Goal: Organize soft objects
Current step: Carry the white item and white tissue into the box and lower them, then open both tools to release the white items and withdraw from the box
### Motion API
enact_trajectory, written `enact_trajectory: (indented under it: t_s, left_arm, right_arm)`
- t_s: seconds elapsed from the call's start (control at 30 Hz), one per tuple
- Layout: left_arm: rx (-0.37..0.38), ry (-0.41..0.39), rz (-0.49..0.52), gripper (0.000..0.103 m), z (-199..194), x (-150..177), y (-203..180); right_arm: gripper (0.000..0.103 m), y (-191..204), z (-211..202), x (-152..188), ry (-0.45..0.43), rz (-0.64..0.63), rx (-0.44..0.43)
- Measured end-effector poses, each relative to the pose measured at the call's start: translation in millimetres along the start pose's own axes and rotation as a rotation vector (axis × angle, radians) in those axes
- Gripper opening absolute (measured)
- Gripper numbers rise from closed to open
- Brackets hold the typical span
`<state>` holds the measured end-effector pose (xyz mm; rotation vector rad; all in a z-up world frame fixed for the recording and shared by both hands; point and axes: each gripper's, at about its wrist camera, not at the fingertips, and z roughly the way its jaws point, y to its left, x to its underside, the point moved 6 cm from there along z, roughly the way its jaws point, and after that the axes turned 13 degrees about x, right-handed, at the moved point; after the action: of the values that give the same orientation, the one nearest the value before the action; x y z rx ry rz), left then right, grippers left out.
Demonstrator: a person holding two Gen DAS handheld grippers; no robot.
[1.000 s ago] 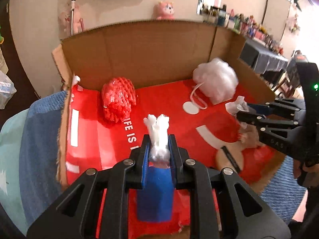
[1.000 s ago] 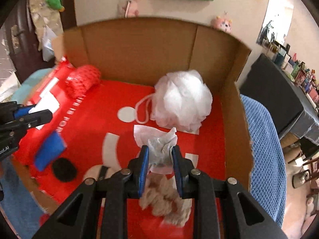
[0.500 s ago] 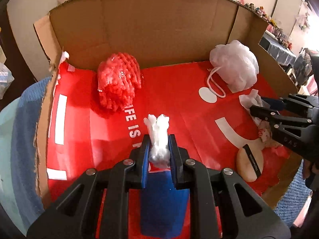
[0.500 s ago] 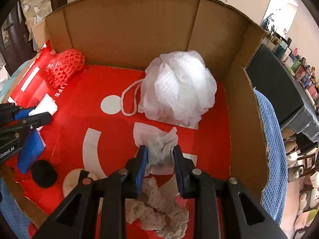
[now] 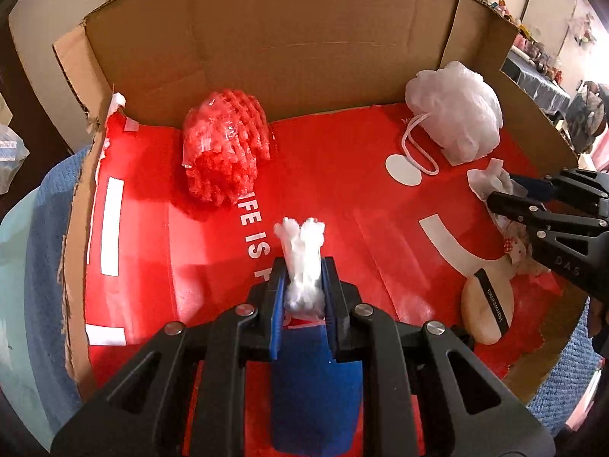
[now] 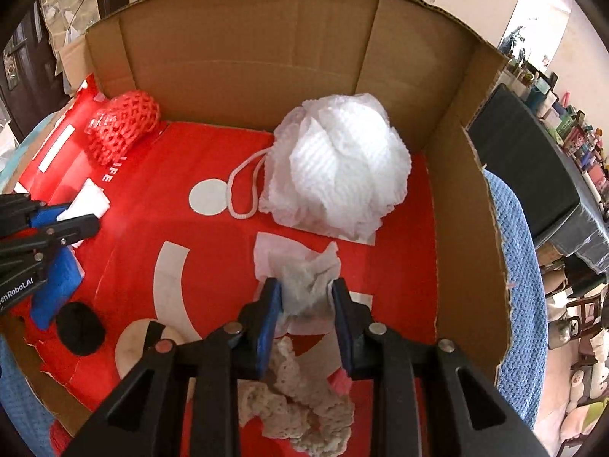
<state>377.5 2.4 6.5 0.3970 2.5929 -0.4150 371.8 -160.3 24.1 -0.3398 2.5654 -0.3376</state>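
Note:
My left gripper (image 5: 303, 266) is shut on a white cotton wad (image 5: 302, 255), held over the red floor of the cardboard box (image 5: 266, 38); a blue sponge (image 5: 316, 381) lies under it. My right gripper (image 6: 306, 295) has its jaws parted around a crumpled white tissue (image 6: 304, 278), which rests on the red floor and no longer looks squeezed. A white mesh bath pouf (image 6: 335, 163) with a cord loop sits just beyond it. A red foam net (image 5: 224, 152) lies at the back left. The left gripper also shows in the right wrist view (image 6: 82, 217).
A beige lace scrunchie (image 6: 300, 403) lies under the right gripper. A round beige puff (image 5: 487, 304) and a black pad (image 6: 80, 327) lie near the box's front edge. Cardboard walls (image 6: 468, 228) close the back and right. Blue cloth (image 6: 521, 304) surrounds the box.
Both grippers have moved forward and lower into the box. The right jaws have opened wider around the tissue. The left still grips the cotton wad.

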Motion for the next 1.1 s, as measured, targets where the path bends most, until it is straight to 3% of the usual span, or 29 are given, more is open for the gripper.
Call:
enact_trajectory:
  t_s: [0.33, 0.8, 1.1]
  left_arm:
    - [0.002, 0.002, -0.006, 0.017, 2, -1, 0]
    - [0.03, -0.014, -0.011, 0.017, -3, 1, 3]
    - [0.053, -0.031, -0.044, 0.021, -13, 6, 8]
  right_arm:
    - [0.037, -3, 2, 1, 0.003, 0.005, -0.004]
    - [0.06, -5, -8, 2, -0.032, -0.013, 0.006]
    - [0.061, -6, -25, 0, -0.063, -0.011, -0.007]
